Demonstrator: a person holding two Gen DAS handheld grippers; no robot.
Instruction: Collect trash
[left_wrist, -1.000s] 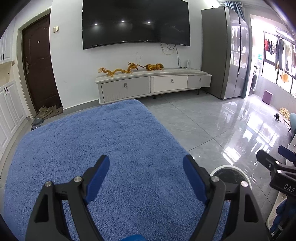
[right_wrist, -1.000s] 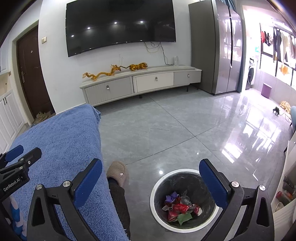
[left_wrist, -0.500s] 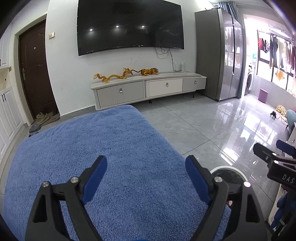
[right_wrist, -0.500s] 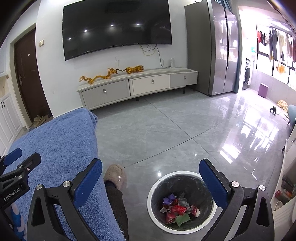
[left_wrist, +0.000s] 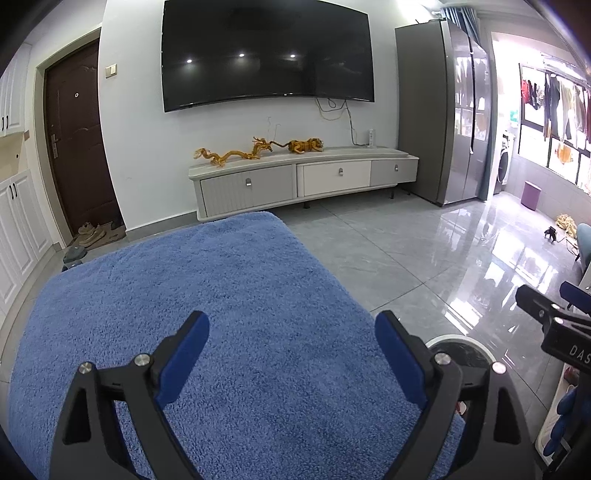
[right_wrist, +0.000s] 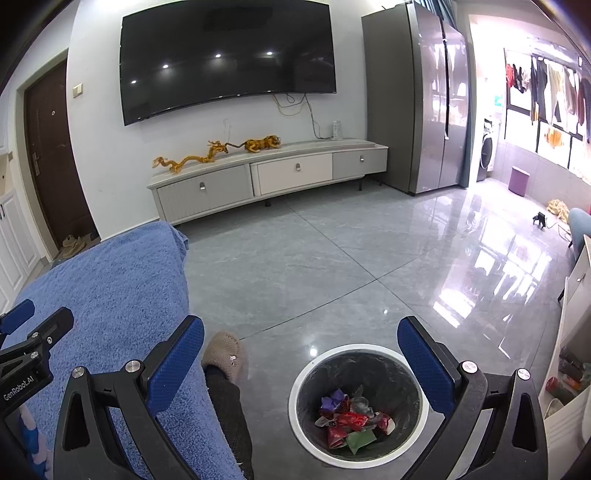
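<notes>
**Both claws empty, trash in the bin**

Over the blue cloth (left_wrist: 207, 314): left gripper (left_wrist: 291, 334), jaws opening, already wide apart, with only bare blue pile between the blue pads (left_wrist: 184, 354). No trash on the visible stretch of cloth. To its right and low in that view, a sliver of the bin (left_wrist: 461, 341), mostly hidden behind the right-hand finger. At the far right edge, part of the right gripper's black frame.

Above the floor (right_wrist: 332, 266) beside the cloth: right gripper (right_wrist: 301, 339), jaws wide apart, nothing between the pads. Below it and between its fingers, the round bin (right_wrist: 306, 373) with a white rim and dark liner, standing on the grey tiles. Inside, at the bottom, the trash (right_wrist: 351, 421): crumpled wrappers in red, purple, grey and green, heaped together. Just left of the bin, a foot in a beige slipper (right_wrist: 225, 354) with a dark trouser leg, touching the edge of the cloth. At the left edge of that view, the tip of the left gripper over the cloth.

Further back: a low white cabinet (right_wrist: 266, 177) against the wall, golden figurines (right_wrist: 218, 151) on top, a dark television (right_wrist: 229, 55) above, a tall grey fridge (right_wrist: 417, 96) to the right, a brown door (left_wrist: 77, 136) to the left.
</notes>
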